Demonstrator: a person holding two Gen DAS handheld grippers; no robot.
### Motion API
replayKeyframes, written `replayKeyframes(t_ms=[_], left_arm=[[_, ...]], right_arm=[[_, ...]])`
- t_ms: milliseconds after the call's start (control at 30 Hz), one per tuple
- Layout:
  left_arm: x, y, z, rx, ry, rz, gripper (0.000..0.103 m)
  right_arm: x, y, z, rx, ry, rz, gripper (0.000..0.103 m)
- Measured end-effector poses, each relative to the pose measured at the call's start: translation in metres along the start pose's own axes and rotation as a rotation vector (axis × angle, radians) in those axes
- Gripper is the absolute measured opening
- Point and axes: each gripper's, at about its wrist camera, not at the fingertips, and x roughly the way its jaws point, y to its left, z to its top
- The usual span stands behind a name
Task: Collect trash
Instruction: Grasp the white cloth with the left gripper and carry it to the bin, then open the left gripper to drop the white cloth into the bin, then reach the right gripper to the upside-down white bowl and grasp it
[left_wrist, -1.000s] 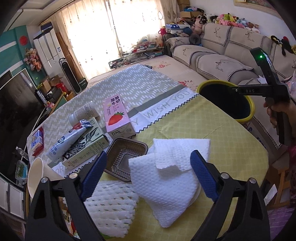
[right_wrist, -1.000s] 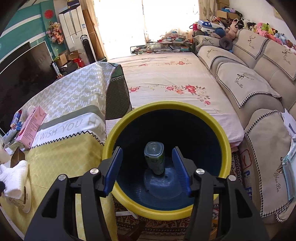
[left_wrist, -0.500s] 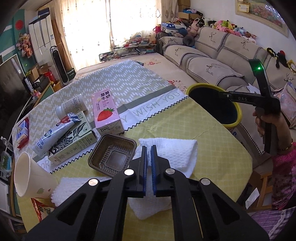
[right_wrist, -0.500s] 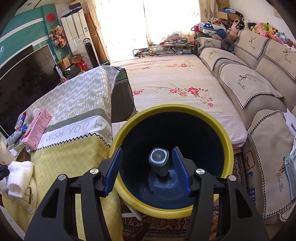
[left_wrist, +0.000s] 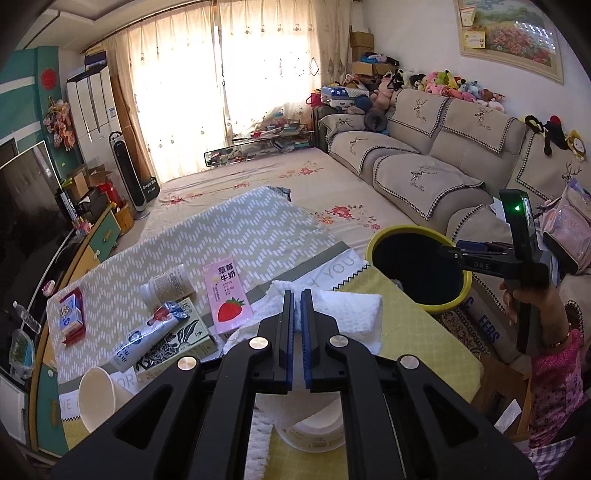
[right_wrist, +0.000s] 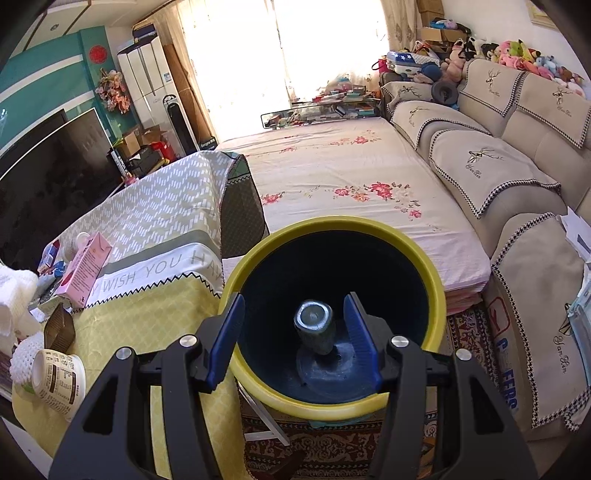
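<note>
- The white towel (left_wrist: 352, 314) is pinched in the shut left tongs (left_wrist: 297, 325), above the bench (left_wrist: 417, 332).
- The yellow bin (left_wrist: 458, 295) is seen far right of it.
- The right tongs (right_wrist: 295, 336) are held part open and empty over that bin, with 1 can (right_wrist: 316, 328) inside.

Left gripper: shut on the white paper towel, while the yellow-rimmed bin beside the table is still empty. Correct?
Not quite. The left gripper is shut on the white paper towel, but the yellow-rimmed bin isn't empty: the right wrist view shows a can standing inside.
</note>
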Motion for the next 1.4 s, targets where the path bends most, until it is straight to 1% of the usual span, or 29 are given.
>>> replayKeyframes(t_ms=[167, 367, 467, 567, 700, 767, 800, 833, 867, 900, 933, 967, 1000, 1067, 1100, 1167, 1200, 1233, 1300, 1400], left_arm=[[0.019, -0.026, 0.023, 0.027, -0.002, -0.057, 0.005], [0.051, -0.081, 0.056, 0.088, 0.001, -0.148, 0.005], [0.072, -0.112, 0.069, 0.117, 0.016, -0.186, 0.005], [0.097, -0.142, 0.080, 0.136, 0.052, -0.226, 0.005], [0.136, -0.177, 0.084, 0.170, 0.097, -0.237, 0.006], [0.153, -0.191, 0.083, 0.181, 0.115, -0.233, 0.009], [0.161, -0.196, 0.083, 0.184, 0.119, -0.226, 0.013], [0.169, -0.198, 0.083, 0.185, 0.121, -0.219, 0.027], [0.174, -0.201, 0.083, 0.184, 0.120, -0.220, 0.038], [0.178, -0.203, 0.084, 0.181, 0.109, -0.215, 0.059], [0.181, -0.204, 0.083, 0.181, 0.096, -0.201, 0.062], [0.181, -0.206, 0.084, 0.183, 0.087, -0.185, 0.062], [0.179, -0.204, 0.085, 0.180, 0.083, -0.186, 0.062], [0.166, -0.199, 0.087, 0.168, 0.060, -0.197, 0.062], [0.157, -0.194, 0.087, 0.166, 0.042, -0.187, 0.062], [0.135, -0.181, 0.087, 0.153, 0.003, -0.160, 0.069], [0.121, -0.173, 0.086, 0.138, -0.022, -0.149, 0.076], [0.108, -0.164, 0.084, 0.121, -0.044, -0.139, 0.080], [0.081, -0.144, 0.076, 0.089, -0.078, -0.106, 0.084], [0.042, -0.109, 0.060, 0.040, -0.116, -0.038, 0.092]], right_arm=[[-0.016, -0.018, -0.004, 0.028, -0.027, -0.025, 0.053], [-0.036, -0.048, -0.010, 0.082, -0.067, -0.062, 0.053], [-0.043, -0.064, -0.015, 0.104, -0.078, -0.079, 0.053], [-0.045, -0.077, -0.020, 0.122, -0.080, -0.092, 0.054], [-0.047, -0.092, -0.025, 0.147, -0.074, -0.093, 0.056], [-0.046, -0.099, -0.026, 0.162, -0.069, -0.092, 0.056], [-0.046, -0.102, -0.026, 0.169, -0.068, -0.090, 0.057], [-0.046, -0.105, -0.027, 0.178, -0.068, -0.085, 0.058], [-0.046, -0.107, -0.028, 0.183, -0.068, -0.083, 0.060], [-0.045, -0.108, -0.028, 0.187, -0.068, -0.084, 0.060], [-0.046, -0.109, -0.029, 0.188, -0.068, -0.086, 0.060], [-0.046, -0.109, -0.029, 0.188, -0.068, -0.086, 0.060], [-0.046, -0.109, -0.030, 0.188, -0.068, -0.086, 0.060], [-0.048, -0.107, -0.031, 0.183, -0.070, -0.084, 0.060], [-0.049, -0.105, -0.032, 0.180, -0.069, -0.084, 0.060], [-0.049, -0.101, -0.033, 0.169, -0.064, -0.079, 0.060], [-0.048, -0.097, -0.033, 0.163, -0.062, -0.075, 0.061], [-0.047, -0.092, -0.034, 0.153, -0.056, -0.070, 0.061], [-0.045, -0.082, -0.034, 0.131, -0.045, -0.059, 0.062], [-0.041, -0.054, -0.036, 0.078, -0.022, -0.027, 0.062]])
